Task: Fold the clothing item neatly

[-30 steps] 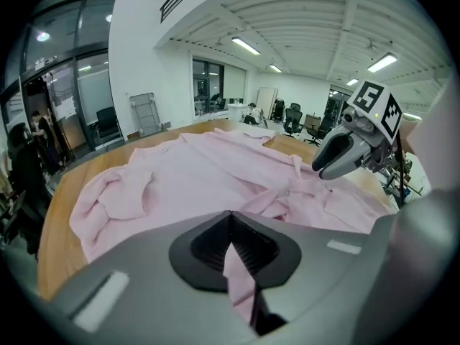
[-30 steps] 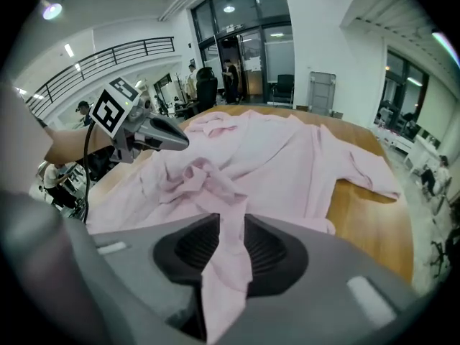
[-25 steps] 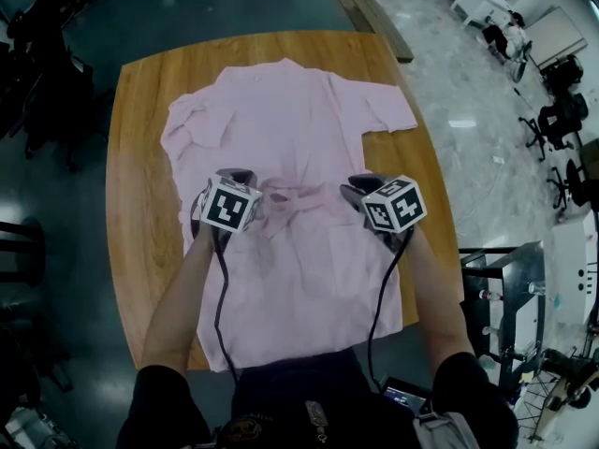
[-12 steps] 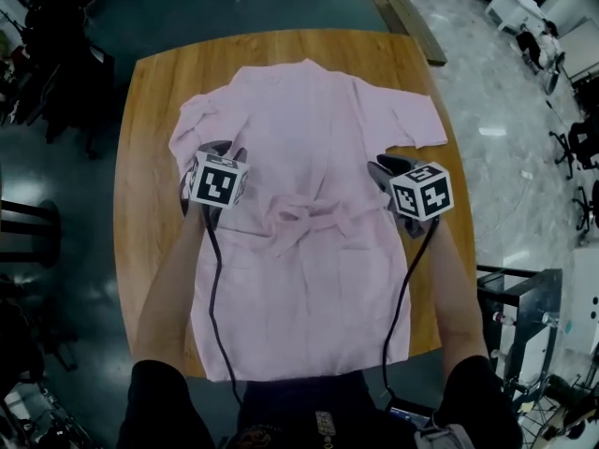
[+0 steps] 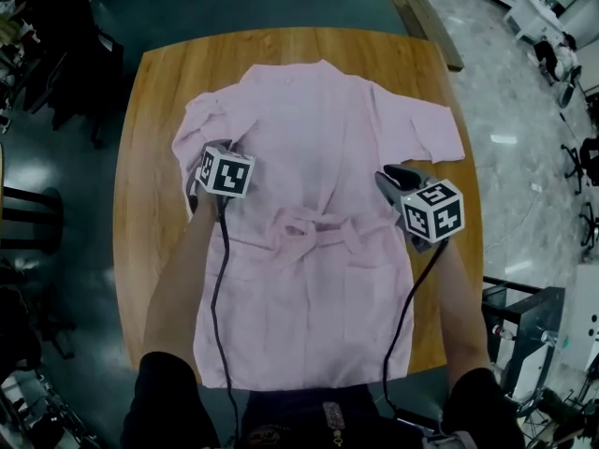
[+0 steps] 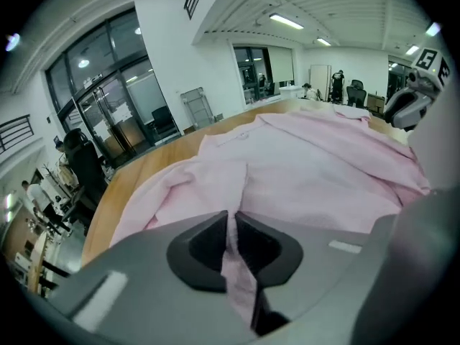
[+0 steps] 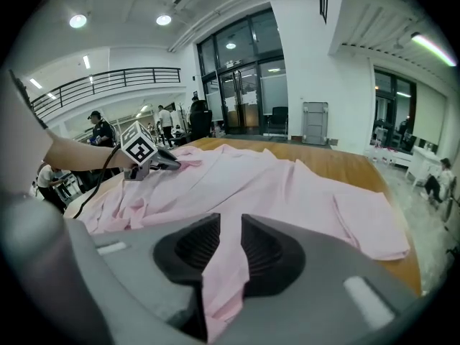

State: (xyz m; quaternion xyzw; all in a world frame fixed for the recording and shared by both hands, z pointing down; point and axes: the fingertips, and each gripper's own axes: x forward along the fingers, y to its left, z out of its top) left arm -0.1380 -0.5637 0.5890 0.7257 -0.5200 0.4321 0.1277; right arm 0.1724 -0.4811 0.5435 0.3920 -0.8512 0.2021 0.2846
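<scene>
Head view: left tongs point(image 5: 217, 150) closing, right tongs point(image 5: 388, 176) clamped on robe point(image 5: 318, 129).

**Right Gripper: Grip on Garment Edge**

The right gripper point(image 7: 231, 223) has its jaws closed on a fold of the pink garment point(image 7: 273, 182), which runs up between the ribbed pads point(image 7: 262, 251). The garment lies spread on the wooden table point(image 7: 345, 165). One short sleeve point(image 7: 366, 221) lies flat at right. At far left, the left gripper point(image 7: 171, 163), its jaws just closing on cloth, meets the garment's opposite edge. People stand beyond, near glass doors point(image 7: 248, 99).
</scene>
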